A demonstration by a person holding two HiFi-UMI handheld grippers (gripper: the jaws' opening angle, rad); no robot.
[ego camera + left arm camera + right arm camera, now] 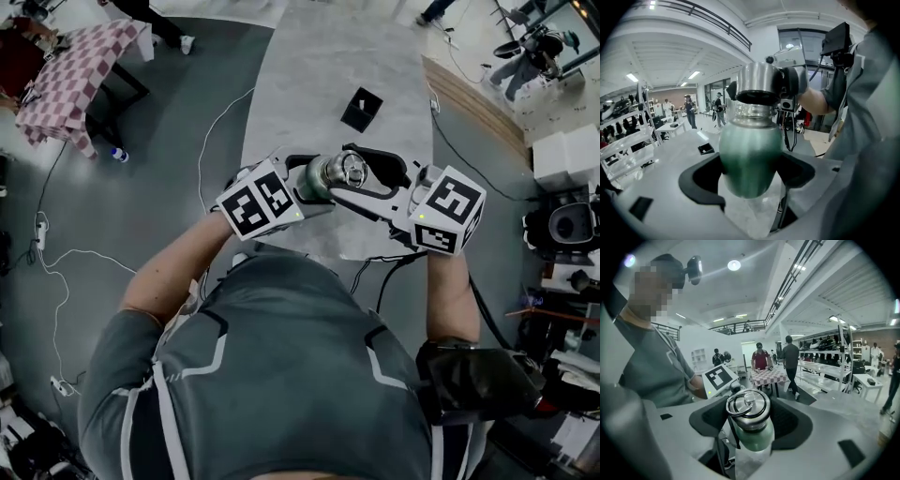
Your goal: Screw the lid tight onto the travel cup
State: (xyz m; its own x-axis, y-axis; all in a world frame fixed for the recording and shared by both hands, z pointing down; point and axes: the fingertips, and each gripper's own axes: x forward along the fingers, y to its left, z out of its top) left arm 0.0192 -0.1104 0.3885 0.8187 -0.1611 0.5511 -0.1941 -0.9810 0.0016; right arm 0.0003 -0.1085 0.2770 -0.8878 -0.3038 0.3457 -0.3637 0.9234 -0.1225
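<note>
The person holds both grippers up over the near edge of the grey bench (319, 66), and the travel cup (322, 178) lies level in the air between them, clear of the bench top.

The left gripper (750, 180) has its dark fingers (701, 180) closed on the rounded green body of the cup from either side, the base end toward its camera. The right gripper (751, 420) faces it from the other end. Its fingers (790, 423) clasp the steel lid (747, 405), whose wire ring lies flat on top. The lid sits on the cup's mouth, and in the left gripper view a pale band of neck shows between the lid and the green body.

The two marker cubes (258, 202) sit near the person's chest, left and right of the cup. A small black box (361, 110) stands farther out on the bench, well apart from the grippers. A table with a checked cloth (70, 70) stands on the floor to the far left.
</note>
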